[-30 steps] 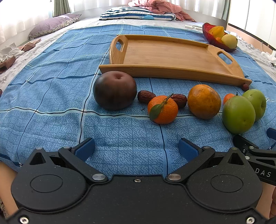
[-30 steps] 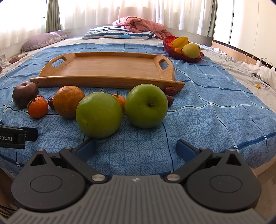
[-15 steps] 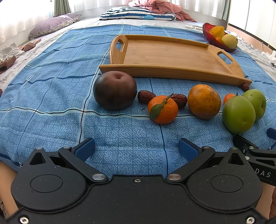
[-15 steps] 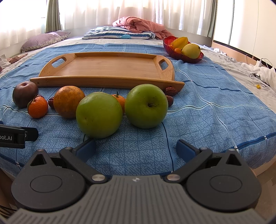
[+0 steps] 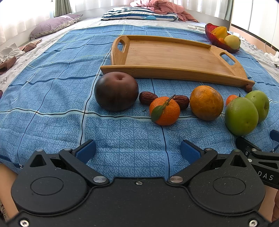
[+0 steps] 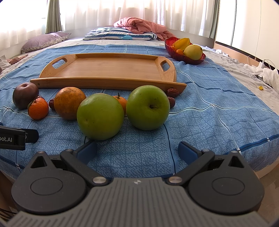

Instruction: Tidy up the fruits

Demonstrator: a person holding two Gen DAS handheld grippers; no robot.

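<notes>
- We read this as the very start of the sorting; the wooden tray (image 6: 111,69) lies bare on the blue checked cloth (image 6: 218,111) and every loose fruit sits on the cloth in a row just in front of its near rim
- Our left gripper (image 5: 137,151) hangs over the cloth with its fingers spread wide and nothing between them; our right gripper (image 6: 137,151) is likewise spread and empty
- In the left wrist view the dark plum (image 5: 116,91) sits at about 11 o'clock from the left gripper, the leafed mandarin (image 5: 164,110) at 12 to 1 o'clock, two dates (image 5: 147,98) behind it, and the large orange (image 5: 206,102) at 1 o'clock
- In the right wrist view the nearer green apple (image 6: 100,116) lies at 11 o'clock, close to the left finger; the second green apple (image 6: 147,107) lies at 12 o'clock, just beside the first; a small mandarin (image 6: 121,102) peeks between them; two more dates (image 6: 172,92) rest by the tray's right corner
- The next move, as we judge it, calls for bringing one spread gripper forward around a fruit, likely the nearer green apple, closing gently, then lifting it over the rim; round fruit on soft bedding may roll when nudged
- The surface is a bed; it gives underfoot, so to speak; a red bowl (image 6: 184,58) of other fruit stands at 1 o'clock beyond the tray; a striped pillow (image 6: 118,35), a pink quilt (image 6: 141,25), a purple pillow (image 6: 43,41) and bright curtains (image 6: 139,12) lie at the far end
</notes>
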